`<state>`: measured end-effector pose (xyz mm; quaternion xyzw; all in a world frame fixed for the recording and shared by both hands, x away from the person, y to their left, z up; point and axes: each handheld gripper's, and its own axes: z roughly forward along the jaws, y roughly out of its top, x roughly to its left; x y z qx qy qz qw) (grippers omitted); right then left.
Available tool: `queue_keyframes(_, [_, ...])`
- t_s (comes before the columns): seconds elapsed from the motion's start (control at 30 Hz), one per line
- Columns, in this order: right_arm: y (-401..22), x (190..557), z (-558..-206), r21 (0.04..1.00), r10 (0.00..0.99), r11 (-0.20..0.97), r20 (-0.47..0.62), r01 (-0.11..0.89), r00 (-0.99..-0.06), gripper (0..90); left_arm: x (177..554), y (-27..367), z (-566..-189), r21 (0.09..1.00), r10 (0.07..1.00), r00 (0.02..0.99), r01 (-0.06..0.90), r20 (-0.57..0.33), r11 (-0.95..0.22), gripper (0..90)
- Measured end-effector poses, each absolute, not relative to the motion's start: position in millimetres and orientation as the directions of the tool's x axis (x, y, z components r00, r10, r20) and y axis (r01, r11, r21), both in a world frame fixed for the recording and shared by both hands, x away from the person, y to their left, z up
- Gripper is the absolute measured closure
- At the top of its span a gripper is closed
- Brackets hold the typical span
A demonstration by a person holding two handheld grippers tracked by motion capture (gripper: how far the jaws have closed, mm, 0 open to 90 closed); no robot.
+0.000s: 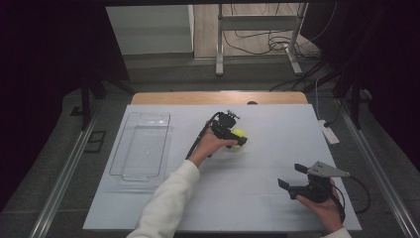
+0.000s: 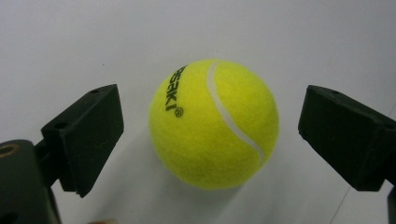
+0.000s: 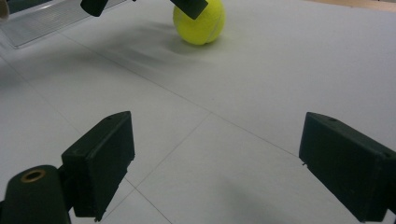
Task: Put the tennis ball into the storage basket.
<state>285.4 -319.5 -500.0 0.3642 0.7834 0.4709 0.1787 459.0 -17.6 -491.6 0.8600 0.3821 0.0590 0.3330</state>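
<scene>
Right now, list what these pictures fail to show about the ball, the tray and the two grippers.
- Tennis ball: its far side and underside are hidden by its own bulk in the left gripper view; the printed brand word is cut off by its curve.
- Clear tray: cut off by the top left edge of the right gripper view.
- Left gripper: covers part of the ball in the high view.
- Right gripper: body partly covered by the hand.

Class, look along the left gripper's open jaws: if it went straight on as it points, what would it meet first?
The ball. It sits on the table centred between the left gripper's open jaws, with a gap on each side, so it would probably slide between them first.
</scene>
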Motion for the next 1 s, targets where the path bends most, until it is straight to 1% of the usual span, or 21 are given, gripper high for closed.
queue_keyframes(0.4, [-319.8, 285.5, -499.9, 0.867, 0.741, 0.293, 0.06, 0.402, -0.669, 11.0, 462.4, -19.3, -497.5, 0.607, 0.698, 0.697, 0.629, -0.165, -0.485, 9.3])
queue_keyframes(0.57, [-320.0, 285.3, -499.8, 0.869, 0.74, 0.291, 0.061, 0.401, -0.67, 11.0, 461.4, -21.3, -498.6, 0.602, 0.688, 0.706, 0.627, -0.171, -0.494, 14.7])
queue_keyframes(0.6, [-320.1, 285.3, -499.8, 0.869, 0.74, 0.29, 0.061, 0.4, -0.67, 11.0, 461.2, -21.8, -499.2, 0.599, 0.686, 0.707, 0.628, -0.173, -0.497, 16.9])
queue_keyframes(0.67, [-320.2, 285.2, -499.7, 0.87, 0.74, 0.289, 0.062, 0.4, -0.67, 11.0, 460.5, -22.5, -499.4, 0.601, 0.689, 0.709, 0.619, -0.151, -0.505, 25.3])
queue_keyframes(1.0, [-320.3, 285.0, -499.4, 0.871, 0.741, 0.288, 0.062, 0.399, -0.669, 11.1, 458.5, -21.2, -496.7, 0.597, 0.682, 0.718, 0.61, -0.139, -0.52, 27.0])
